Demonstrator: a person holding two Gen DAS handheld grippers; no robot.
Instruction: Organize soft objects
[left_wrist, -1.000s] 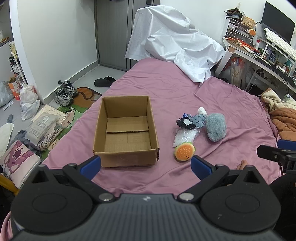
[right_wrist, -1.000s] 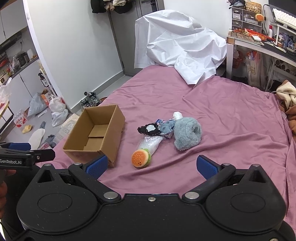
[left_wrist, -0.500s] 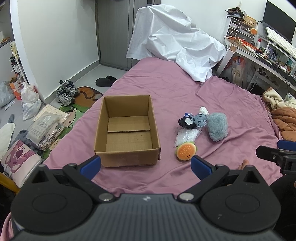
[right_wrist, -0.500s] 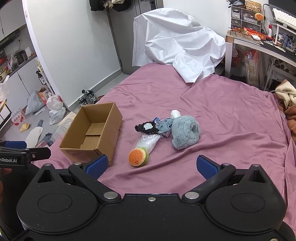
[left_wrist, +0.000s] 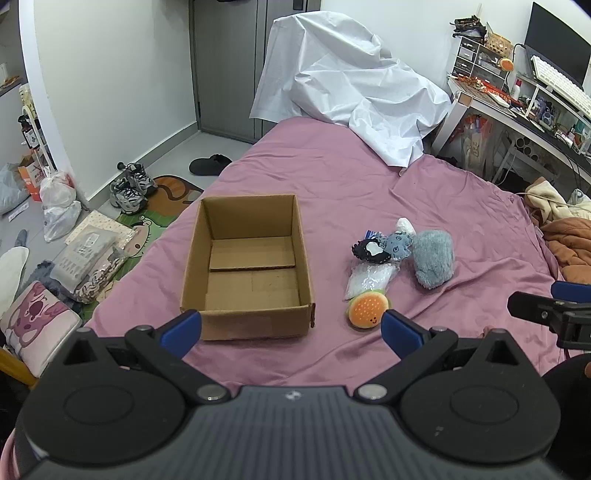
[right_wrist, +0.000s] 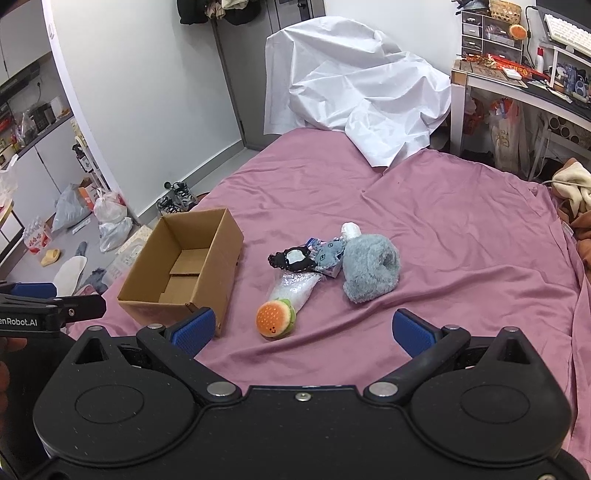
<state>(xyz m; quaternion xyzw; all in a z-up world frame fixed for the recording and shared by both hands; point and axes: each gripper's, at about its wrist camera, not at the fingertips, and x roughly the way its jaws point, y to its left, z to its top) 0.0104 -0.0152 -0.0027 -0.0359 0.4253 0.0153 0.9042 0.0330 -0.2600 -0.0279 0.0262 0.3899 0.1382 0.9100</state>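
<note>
An empty open cardboard box (left_wrist: 251, 273) (right_wrist: 184, 269) stands on the purple bed. To its right lies a cluster of soft things: an orange burger plush (left_wrist: 367, 308) (right_wrist: 275, 318), a clear sparkly bag (left_wrist: 367, 278) (right_wrist: 295, 290), a black frilly piece (left_wrist: 369, 251) (right_wrist: 291, 258), a small blue plush (left_wrist: 399, 242) (right_wrist: 330, 254) and a grey fluffy plush (left_wrist: 432, 262) (right_wrist: 371, 271). My left gripper (left_wrist: 291, 328) is open and empty, near the box's front. My right gripper (right_wrist: 303, 330) is open and empty, just short of the burger.
A white sheet (left_wrist: 351, 85) covers something at the bed's far end. A cluttered desk (left_wrist: 517, 107) stands at the right. Shoes (left_wrist: 129, 188), bags and cushions lie on the floor left of the bed. Orange and cream bedding (left_wrist: 569, 236) is bunched at the right edge.
Both grippers have drifted slightly; in the right view the box and toys sit a little lower and left. Nothing was grasped or moved.
</note>
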